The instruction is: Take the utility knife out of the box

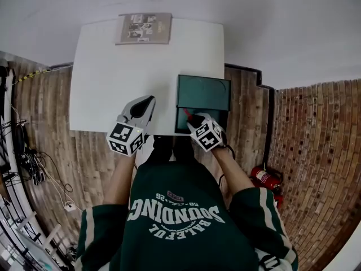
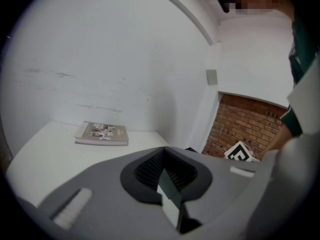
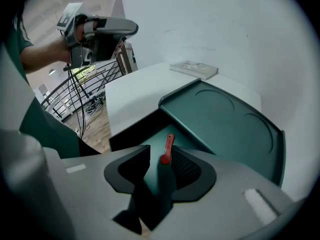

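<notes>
Utility knife [image 3: 167, 149], red and slim, lies on the floor of the dark green box [image 3: 132, 129], not yet lifted. It points away from the person, roughly in line with the tool coming for it. The lid [image 1: 203, 92] is thrown back flat on the bench [image 1: 113, 72] beyond the box, so the inside is open from above and nothing stands in the way of a reach.

The right gripper [image 1: 193, 118] hangs low over the open box with its jaws apart and nothing between them but the view down onto the knife. The handle shows in the gap, closer to the right-hand jaw. I cannot tell whether that jaw touches it. To my eye this is the lining-up before the grasp: the jaws are set to either side of the thin handle so they can close across its width.

The left gripper [image 1: 149, 101] is held up over the near edge of the bench, well to the side of the box, jaws together and empty. It looks parked there simply to stay out of the way.

A book [image 1: 144, 28] lies at the far edge of the bench, well apart from all this.
</notes>
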A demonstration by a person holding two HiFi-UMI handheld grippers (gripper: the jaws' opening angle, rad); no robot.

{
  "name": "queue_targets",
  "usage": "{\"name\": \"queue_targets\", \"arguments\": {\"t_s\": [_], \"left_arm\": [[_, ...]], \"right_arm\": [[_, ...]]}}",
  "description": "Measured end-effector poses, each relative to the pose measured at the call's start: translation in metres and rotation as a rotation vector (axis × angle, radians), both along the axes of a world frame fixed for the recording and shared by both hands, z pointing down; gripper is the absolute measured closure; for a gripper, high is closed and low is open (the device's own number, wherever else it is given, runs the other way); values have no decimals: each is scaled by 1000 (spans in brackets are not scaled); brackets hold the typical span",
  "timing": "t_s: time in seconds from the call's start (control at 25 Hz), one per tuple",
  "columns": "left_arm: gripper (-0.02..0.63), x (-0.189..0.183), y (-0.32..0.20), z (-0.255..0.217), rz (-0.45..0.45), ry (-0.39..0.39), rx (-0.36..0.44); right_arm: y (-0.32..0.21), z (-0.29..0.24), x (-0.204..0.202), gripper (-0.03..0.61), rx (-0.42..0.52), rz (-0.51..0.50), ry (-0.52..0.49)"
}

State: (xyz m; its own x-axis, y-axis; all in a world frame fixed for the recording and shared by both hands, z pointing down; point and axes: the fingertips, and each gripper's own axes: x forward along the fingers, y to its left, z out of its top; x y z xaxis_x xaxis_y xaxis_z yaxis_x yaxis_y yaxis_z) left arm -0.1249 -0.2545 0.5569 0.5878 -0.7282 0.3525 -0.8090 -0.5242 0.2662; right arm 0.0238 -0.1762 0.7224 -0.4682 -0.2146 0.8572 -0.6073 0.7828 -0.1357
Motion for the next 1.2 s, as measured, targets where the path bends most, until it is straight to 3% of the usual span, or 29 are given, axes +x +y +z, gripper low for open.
{"name": "queue_targets", "arguments": {"t_s": [0.4,0.68,1.2], "left_arm": [[563,-24,1,8,-48,1,-22],[563,-24,2,12,-44,3,-32],[563,-19,1,10,-23,0,-28]], "right_arm": [[-5,27,-2,471,-47,-35,106],[-4,40,1,471,-30,-40,185],[-3,35,0,503,-40,1,175]]}}
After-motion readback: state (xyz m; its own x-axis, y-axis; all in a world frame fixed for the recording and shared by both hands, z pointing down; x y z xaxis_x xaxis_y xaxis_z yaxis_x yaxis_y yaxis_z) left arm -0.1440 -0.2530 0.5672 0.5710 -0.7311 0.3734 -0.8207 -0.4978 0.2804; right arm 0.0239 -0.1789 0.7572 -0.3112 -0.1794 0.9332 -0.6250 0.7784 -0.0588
